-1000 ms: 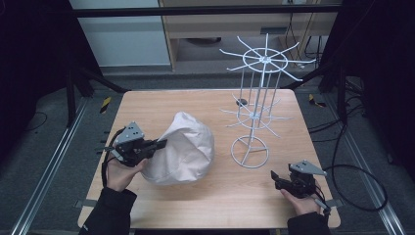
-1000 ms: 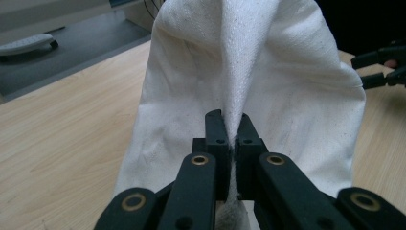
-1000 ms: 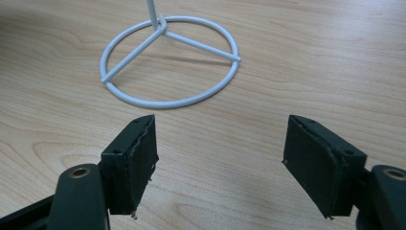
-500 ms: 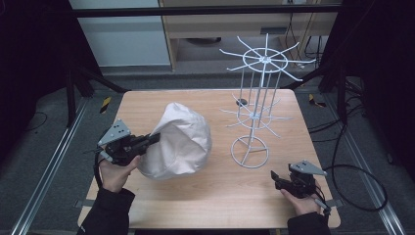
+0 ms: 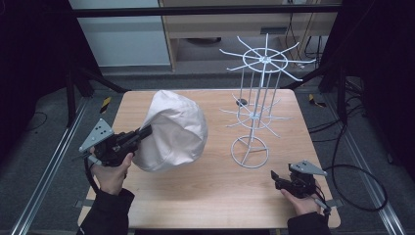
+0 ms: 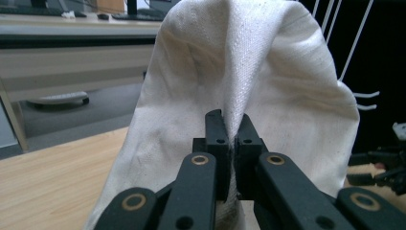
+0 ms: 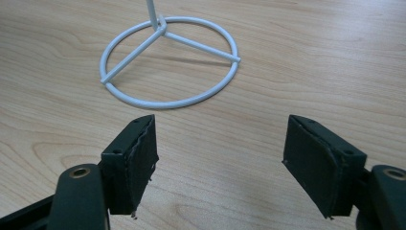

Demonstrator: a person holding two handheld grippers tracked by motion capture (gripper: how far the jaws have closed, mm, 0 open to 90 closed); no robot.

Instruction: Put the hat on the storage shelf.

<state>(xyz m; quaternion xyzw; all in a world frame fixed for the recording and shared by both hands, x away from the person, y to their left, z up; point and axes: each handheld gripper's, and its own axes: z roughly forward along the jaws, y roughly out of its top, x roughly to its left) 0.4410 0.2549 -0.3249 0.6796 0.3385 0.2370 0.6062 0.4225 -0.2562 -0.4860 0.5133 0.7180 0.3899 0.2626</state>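
Near the table's (image 5: 205, 196) left edge, the left gripper (image 5: 145, 131) is held up off the surface in the person's left hand (image 5: 111, 174), its jaws clenched on a fold of the cloth (image 5: 172, 129). In the left gripper view the cream fabric (image 6: 249, 72) rises above the closed jaws and drapes down either side. The cloth hangs lifted over the left half of the table, billowed into a rounded shape. Right of it, toward the far right corner, the white wire rack (image 5: 254, 112) stands upright on its ring base (image 7: 167, 62). Near the front right corner, the right gripper (image 5: 275, 176) rests low in the right hand (image 5: 299, 200), jaws spread wide and holding nothing, the ring base just beyond them.
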